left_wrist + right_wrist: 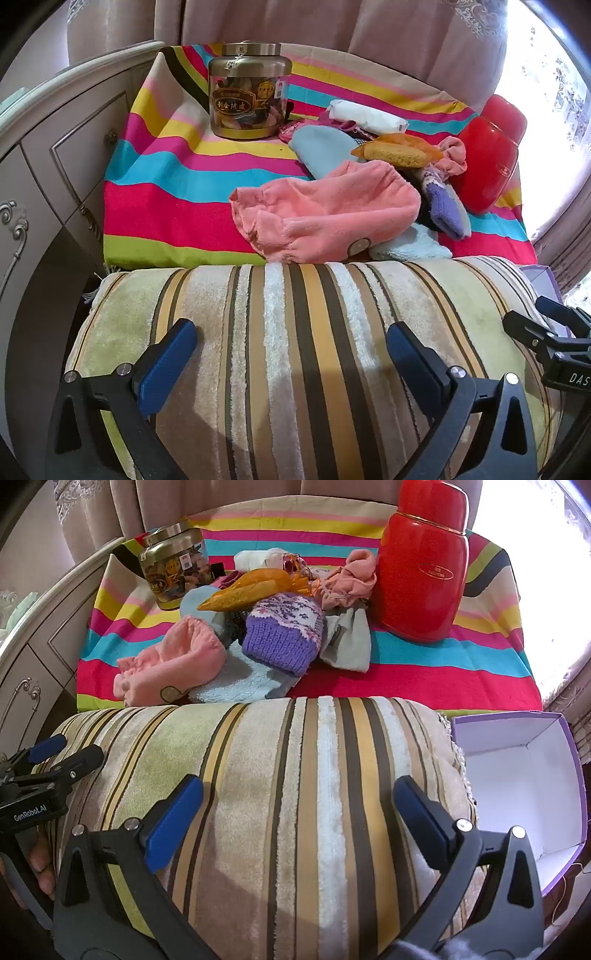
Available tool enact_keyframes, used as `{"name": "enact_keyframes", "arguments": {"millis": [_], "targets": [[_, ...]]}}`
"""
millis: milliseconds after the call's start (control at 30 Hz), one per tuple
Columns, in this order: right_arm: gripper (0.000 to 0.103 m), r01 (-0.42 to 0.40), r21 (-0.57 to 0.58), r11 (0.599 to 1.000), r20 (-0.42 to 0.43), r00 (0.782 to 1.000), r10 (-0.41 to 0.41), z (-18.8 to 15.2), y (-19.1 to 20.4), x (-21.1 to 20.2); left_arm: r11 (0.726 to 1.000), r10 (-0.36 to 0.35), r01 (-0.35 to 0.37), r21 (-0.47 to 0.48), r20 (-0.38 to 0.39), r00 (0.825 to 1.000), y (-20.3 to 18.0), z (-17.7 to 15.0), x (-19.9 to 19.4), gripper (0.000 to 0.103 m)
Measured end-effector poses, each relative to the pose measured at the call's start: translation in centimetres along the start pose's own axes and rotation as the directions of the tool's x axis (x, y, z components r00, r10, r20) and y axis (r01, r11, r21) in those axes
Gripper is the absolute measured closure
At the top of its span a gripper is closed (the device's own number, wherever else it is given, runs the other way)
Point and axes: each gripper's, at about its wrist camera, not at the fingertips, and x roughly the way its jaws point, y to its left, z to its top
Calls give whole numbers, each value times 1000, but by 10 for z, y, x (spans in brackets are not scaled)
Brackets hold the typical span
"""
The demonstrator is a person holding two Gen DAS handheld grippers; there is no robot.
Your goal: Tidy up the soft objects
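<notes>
A heap of soft things lies on the bright striped cloth: a pink fleece piece, a purple knitted hat, a light blue fluffy cloth, a grey mitten, a peach garment and a yellow-orange sponge. My left gripper hangs open over the striped plush cushion, nothing between its fingers. My right gripper is open above the same cushion, short of the heap.
A gold-lidded jar stands at the back left, a red flask at the back right. An open white box with purple rim sits right of the cushion. A cream dresser stands left, curtains behind.
</notes>
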Motion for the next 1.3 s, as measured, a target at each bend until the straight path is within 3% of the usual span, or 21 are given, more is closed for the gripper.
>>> {"name": "enact_keyframes", "arguments": {"millis": [667, 1300], "targets": [[0, 10, 0, 1000, 20, 1000, -10, -3, 1, 1, 999, 44, -45, 22, 45, 998, -3, 0, 0, 0], [0, 7, 2, 1000, 23, 1000, -7, -3, 0, 1, 999, 35, -36, 17, 48, 998, -1, -1, 1, 0]]}}
